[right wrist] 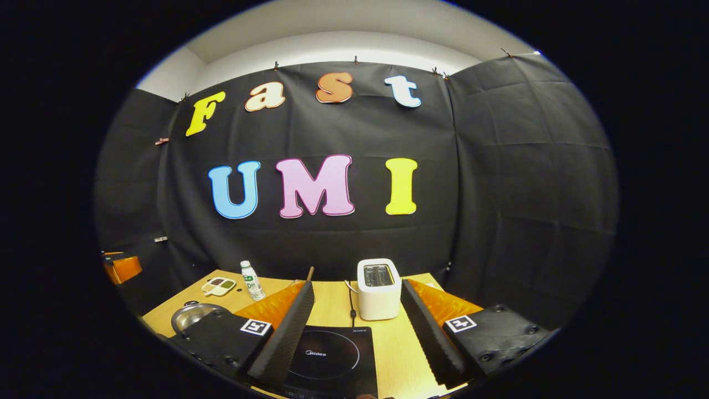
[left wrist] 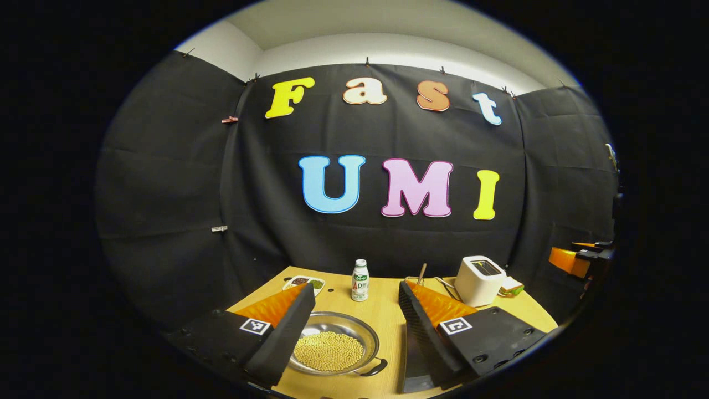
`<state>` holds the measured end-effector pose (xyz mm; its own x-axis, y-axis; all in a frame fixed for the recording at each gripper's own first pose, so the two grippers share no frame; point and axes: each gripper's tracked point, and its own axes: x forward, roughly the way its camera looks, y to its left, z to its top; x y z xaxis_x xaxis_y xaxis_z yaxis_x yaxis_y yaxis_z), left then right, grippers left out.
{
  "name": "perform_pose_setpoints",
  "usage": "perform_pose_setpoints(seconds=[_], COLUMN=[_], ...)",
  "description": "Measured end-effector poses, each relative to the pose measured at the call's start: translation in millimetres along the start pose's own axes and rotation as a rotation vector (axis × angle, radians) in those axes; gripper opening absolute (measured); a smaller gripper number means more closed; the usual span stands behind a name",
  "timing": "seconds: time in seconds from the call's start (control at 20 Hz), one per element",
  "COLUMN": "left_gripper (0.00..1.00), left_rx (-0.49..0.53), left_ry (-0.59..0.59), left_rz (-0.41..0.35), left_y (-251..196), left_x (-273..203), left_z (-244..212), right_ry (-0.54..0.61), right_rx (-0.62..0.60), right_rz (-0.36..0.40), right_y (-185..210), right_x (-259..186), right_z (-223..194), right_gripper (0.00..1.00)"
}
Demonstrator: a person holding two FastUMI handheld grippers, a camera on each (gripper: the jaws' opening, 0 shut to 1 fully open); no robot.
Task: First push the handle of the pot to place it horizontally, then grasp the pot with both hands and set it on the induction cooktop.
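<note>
Table (right wrist: 338, 302): your wooden worktop, carrying everything below.
Induction cooktop (right wrist: 332, 354): in your right gripper view, a dark glass slab at the table's near edge, just in front of the toaster; nothing rests on it.
Pot (left wrist: 332, 346): in your left gripper view, a steel pot of yellow beans, its dark handle toward the near right; in the right gripper view its rim sits left of the cooktop.
Toaster (right wrist: 378, 288): white, behind the cooktop.
Bottle (left wrist: 360, 280): small and white, behind the pot, upright.
Dish (left wrist: 303, 284): small, divided, left of the bottle.
Left gripper (left wrist: 354, 327): your fingers spread wide above the pot, gripping nothing.
Right gripper (right wrist: 357, 332): fingers spread over the cooktop, gripping nothing.
</note>
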<state>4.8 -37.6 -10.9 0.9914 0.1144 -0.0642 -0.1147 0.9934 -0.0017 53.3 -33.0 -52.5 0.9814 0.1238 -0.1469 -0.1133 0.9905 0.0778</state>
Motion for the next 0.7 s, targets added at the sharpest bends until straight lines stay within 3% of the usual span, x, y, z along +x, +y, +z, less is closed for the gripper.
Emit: perform_pose_setpoints(seconds=[0.25,0.55,0.7], left_gripper=[0.95,0.94,0.88], left_rx=[0.064,0.032,0.040], left_ry=[0.000,0.066,0.103], left_rz=[0.015,-0.059,-0.091], left_y=[3.6,20.4,40.9], left_x=[-5.2,-5.0,-3.3], left_z=[4.0,-18.6,-36.8], right_ry=[0.016,0.053,0.084], right_rx=[-0.015,-0.009,0.008], right_rz=[0.006,-0.081,-0.116], right_y=[-2.8,2.3,13.1], right_x=[-8.4,-31.2,-44.2], right_z=[-7.8,-22.5,-29.1], right_gripper=[0.98,0.98,0.98])
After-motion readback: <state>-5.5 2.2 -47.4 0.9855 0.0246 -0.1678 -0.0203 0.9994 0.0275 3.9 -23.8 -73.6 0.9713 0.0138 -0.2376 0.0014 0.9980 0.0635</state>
